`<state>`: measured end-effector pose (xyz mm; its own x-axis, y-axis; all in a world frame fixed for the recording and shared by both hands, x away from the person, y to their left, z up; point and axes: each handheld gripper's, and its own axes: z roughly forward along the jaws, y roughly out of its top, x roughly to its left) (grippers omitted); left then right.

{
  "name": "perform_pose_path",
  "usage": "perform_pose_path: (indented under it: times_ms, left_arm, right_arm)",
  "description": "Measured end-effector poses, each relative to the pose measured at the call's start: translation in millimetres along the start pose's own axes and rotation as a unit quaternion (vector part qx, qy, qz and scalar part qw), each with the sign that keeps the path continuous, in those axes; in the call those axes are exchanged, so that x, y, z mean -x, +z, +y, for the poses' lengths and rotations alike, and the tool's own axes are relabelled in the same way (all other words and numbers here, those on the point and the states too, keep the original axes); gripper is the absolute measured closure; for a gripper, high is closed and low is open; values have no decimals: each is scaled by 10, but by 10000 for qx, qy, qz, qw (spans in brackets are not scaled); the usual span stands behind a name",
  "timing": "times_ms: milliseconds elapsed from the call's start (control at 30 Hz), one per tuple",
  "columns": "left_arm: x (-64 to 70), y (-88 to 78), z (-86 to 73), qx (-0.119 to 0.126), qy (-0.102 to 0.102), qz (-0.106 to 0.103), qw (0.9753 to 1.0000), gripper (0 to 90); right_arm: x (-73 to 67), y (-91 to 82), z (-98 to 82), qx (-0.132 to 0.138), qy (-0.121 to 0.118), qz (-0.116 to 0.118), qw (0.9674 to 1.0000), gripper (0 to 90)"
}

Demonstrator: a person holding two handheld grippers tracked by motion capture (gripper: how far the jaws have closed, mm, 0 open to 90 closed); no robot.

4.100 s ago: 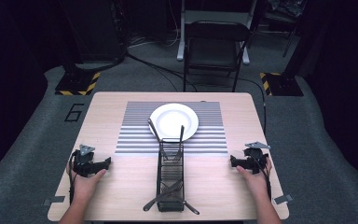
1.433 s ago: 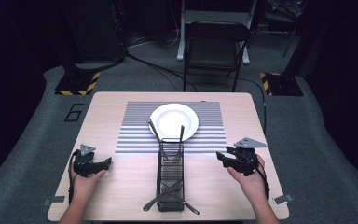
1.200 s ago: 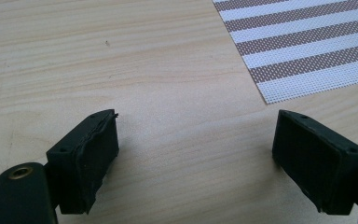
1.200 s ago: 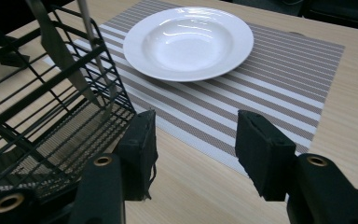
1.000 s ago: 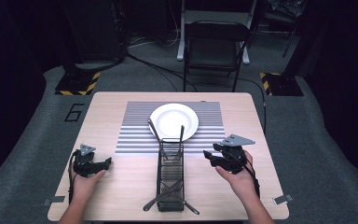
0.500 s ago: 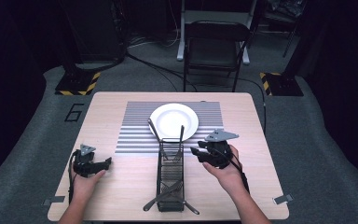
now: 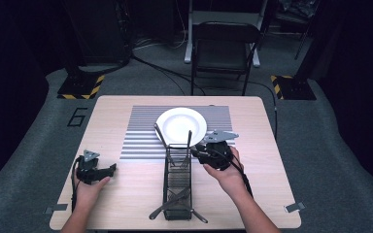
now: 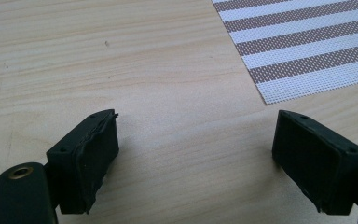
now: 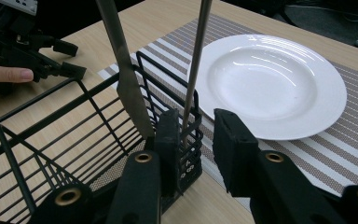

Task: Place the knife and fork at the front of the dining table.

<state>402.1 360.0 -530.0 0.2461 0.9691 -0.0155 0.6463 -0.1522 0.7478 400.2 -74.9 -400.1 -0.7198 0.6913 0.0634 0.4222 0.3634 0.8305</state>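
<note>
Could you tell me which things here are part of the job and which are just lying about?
In the job:
right gripper, jaws just closing around a utensil handle
black wire rack
knife standing in the rack

Lying about, by the look of it:
white plate
striped mat
left gripper, open on the table
chair

utensil tops (image 9: 200, 28) cropped, perhaps knife, fork

Item count on the counter (image 7: 126, 194): one white plate (image 7: 181, 126); one striped placemat (image 7: 141, 136); one black wire rack (image 7: 177, 182). Upright utensils at the far end of the rack: two, a knife (image 9: 123, 70) and a slim metal handle (image 9: 196, 56). Further utensils lie at the near end; number not discernible. Tools: two, left tool (image 7: 94, 171) and right tool (image 7: 201, 154)
</note>
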Motion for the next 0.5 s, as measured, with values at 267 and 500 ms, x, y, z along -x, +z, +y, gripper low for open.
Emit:
perform_pose_path:
  times_ms: [267, 500]
  left_arm:
    - [-2, -4, 6, -50, 11, -31, 10000, 142]
    - [-3, -2, 8, -50, 20, -39, 10000, 142]
  right_arm:
    - [0, 81, 62, 64, 38, 35, 10000, 733]
    - [2, 147, 103, 17, 66, 95, 9999, 758]
